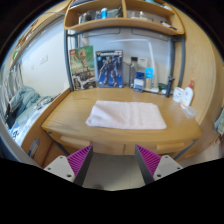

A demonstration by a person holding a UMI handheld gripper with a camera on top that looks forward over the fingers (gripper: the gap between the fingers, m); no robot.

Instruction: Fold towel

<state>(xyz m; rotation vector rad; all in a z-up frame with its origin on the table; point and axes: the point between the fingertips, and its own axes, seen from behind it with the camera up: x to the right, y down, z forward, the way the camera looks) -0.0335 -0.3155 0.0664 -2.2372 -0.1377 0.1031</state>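
Note:
A white towel (126,115) lies flat and folded on a wooden desk (70,128), a little right of its middle. My gripper (113,160) is held back from the desk's front edge, below and in front of the towel. Its two fingers with purple pads (78,158) stand wide apart with nothing between them. The towel lies well beyond the fingertips.
Boxes and picture cards (108,68) stand at the back of the desk under a wooden shelf (122,24). A white bottle (187,95) and small items stand at the desk's right end. A bed with bedding (20,105) lies to the left.

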